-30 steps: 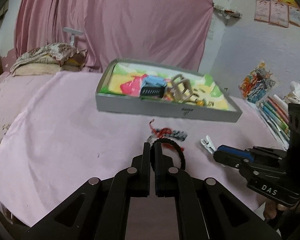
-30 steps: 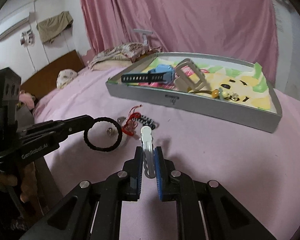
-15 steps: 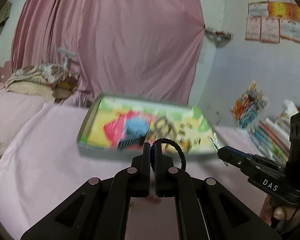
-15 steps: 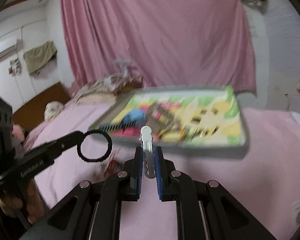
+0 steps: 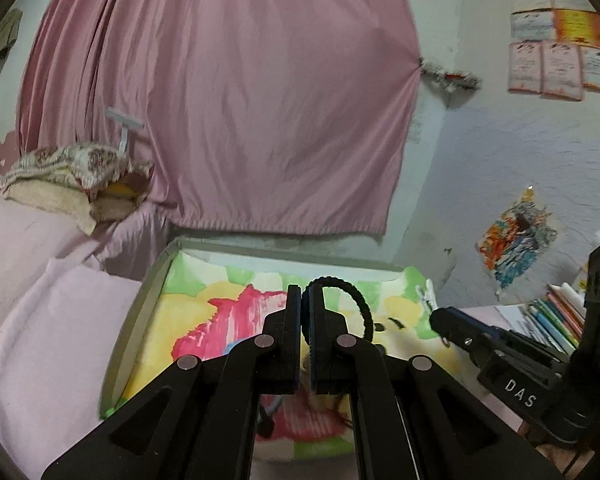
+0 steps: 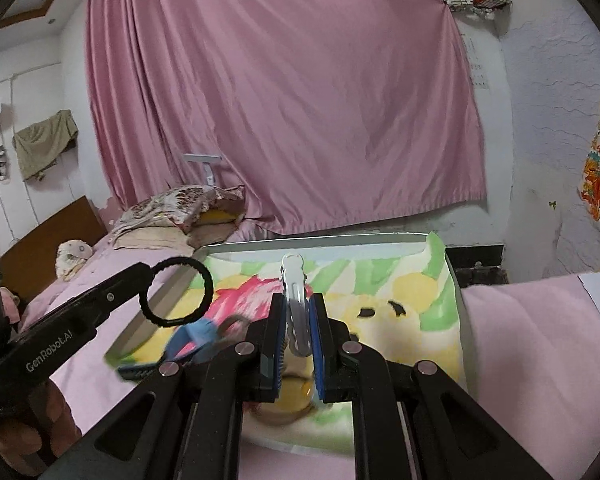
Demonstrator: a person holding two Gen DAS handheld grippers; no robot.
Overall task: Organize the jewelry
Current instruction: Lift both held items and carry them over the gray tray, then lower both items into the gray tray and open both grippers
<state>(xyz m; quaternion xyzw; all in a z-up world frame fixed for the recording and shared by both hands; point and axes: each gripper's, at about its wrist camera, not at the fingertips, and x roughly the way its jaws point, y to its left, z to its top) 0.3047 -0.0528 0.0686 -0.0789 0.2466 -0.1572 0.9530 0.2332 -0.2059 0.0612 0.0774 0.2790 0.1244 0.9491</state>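
My left gripper [image 5: 301, 294] is shut on a black ring-shaped hair band [image 5: 352, 298], held above the grey tray [image 5: 128, 332] with its colourful cartoon lining. The band also shows in the right wrist view [image 6: 177, 292], over the tray's left rim. My right gripper [image 6: 298, 304] is shut on a white hair clip [image 6: 294, 294], above the tray [image 6: 456, 300]. A blue watch [image 6: 198, 336] and other small pieces lie in the tray, partly hidden under the grippers.
The tray rests on a pink bedsheet [image 5: 40, 340]. A pink curtain [image 6: 284, 100] hangs behind. Folded pillows [image 5: 68, 184] lie at the left. Coloured pencils and papers [image 5: 556, 316] lie at the right.
Both grippers rose off the bedsheet and moved forward over the tray, each still holding its item. The items left on the sheet are out of view.
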